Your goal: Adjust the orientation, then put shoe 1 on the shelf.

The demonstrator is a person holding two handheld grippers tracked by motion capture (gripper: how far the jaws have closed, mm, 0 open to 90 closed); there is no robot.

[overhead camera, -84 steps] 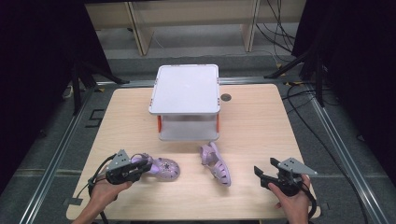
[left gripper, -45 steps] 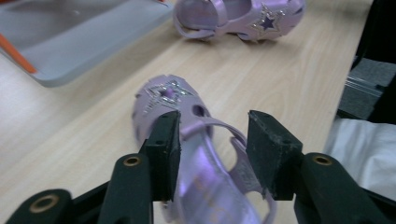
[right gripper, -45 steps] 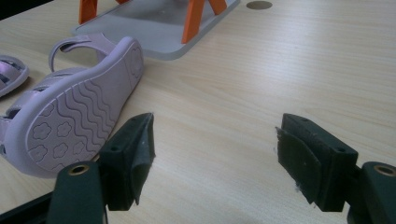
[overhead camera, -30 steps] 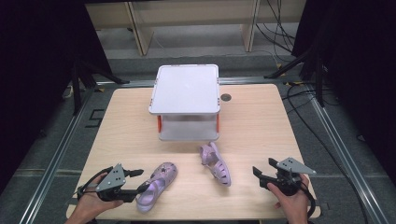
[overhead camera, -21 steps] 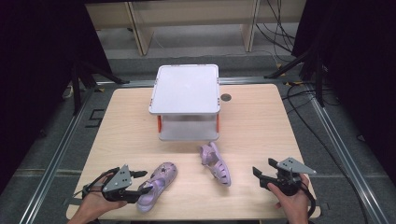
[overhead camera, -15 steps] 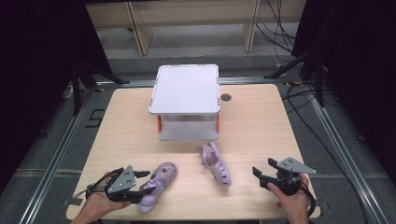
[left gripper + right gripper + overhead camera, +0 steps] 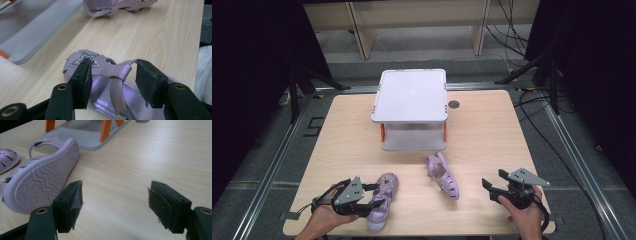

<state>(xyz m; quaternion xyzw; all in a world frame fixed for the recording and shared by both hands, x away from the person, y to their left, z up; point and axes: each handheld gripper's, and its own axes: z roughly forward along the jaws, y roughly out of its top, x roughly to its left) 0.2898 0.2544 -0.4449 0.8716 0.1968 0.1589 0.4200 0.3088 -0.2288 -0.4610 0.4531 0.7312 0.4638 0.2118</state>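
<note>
Two purple child's sandals lie on the wooden table. The left sandal (image 7: 384, 186) (image 7: 102, 86) lies sole down near the front edge, its star-trimmed toe pointing away. My left gripper (image 7: 378, 195) (image 7: 112, 75) straddles its cross strap; the jaws have just been closing a little, and I see no pad pressing on it. The other sandal (image 7: 443, 175) (image 7: 42, 182) lies tipped on its side, wavy sole towards my right gripper (image 7: 488, 188) (image 7: 115, 200). That gripper stands open above bare wood, well to the sandal's right.
A white lidded box (image 7: 412, 95) with orange clips stands at the table's middle back, just behind the tipped sandal. A small round hole (image 7: 454, 104) sits in the tabletop to its right. The table's front edge (image 7: 422, 233) runs close under both hands.
The left gripper has slid right from beside the left sandal until its jaws stand around the sandal's strap. Before that, this sandal was turned to point away. The right gripper has stayed put.
</note>
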